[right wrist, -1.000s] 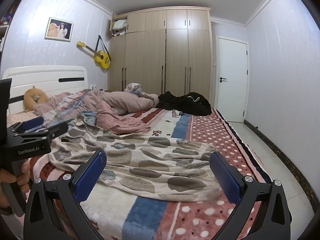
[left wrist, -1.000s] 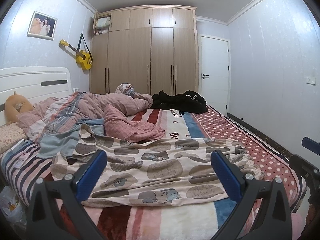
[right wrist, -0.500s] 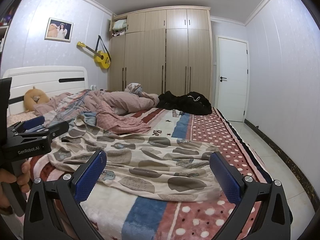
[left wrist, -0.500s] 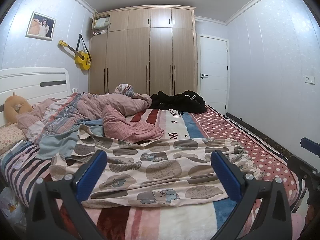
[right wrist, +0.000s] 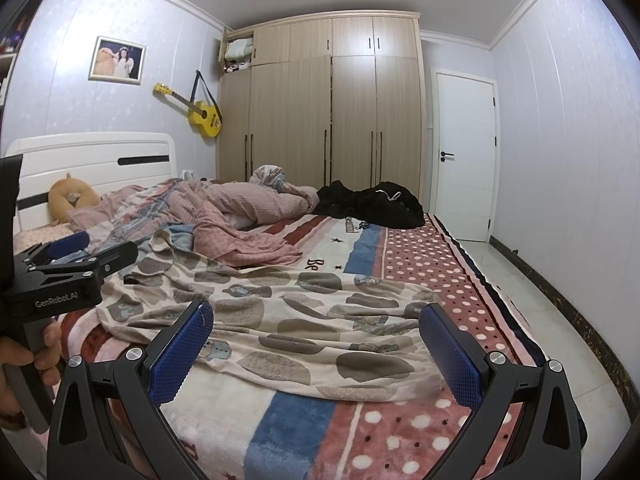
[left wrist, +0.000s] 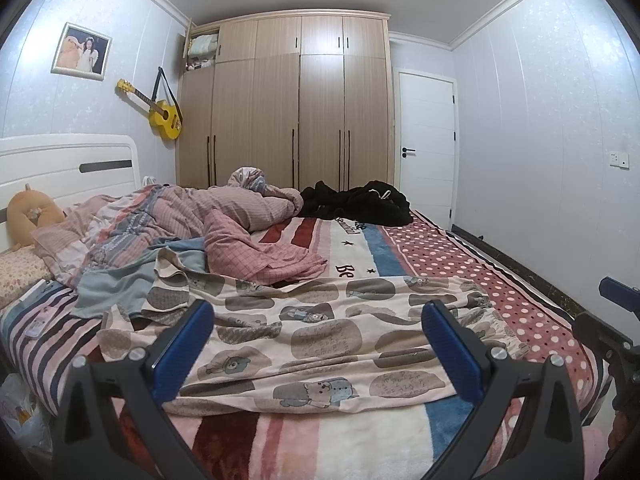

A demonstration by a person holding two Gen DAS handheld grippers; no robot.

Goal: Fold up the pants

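1. Now, far left: a plush toy [left wrist: 30, 216] sits by the white headboard [left wrist: 68, 164], and a yellow guitar [left wrist: 164, 118] hangs on the wall.
2. My left gripper [left wrist: 316, 344] hovers above the near edge of the bed [left wrist: 344, 432], jaws wide apart, holding nothing.
3. Centre: the pants [left wrist: 320, 336], cream with bear patches, lie spread flat across the striped blanket, waistband end toward the polka-dot side.
4. My right gripper [right wrist: 316, 348] hangs over the same pants, jaws spread wide and empty.
5. Beyond them: a pink quilt [right wrist: 240, 216], then black clothing [right wrist: 372, 204].
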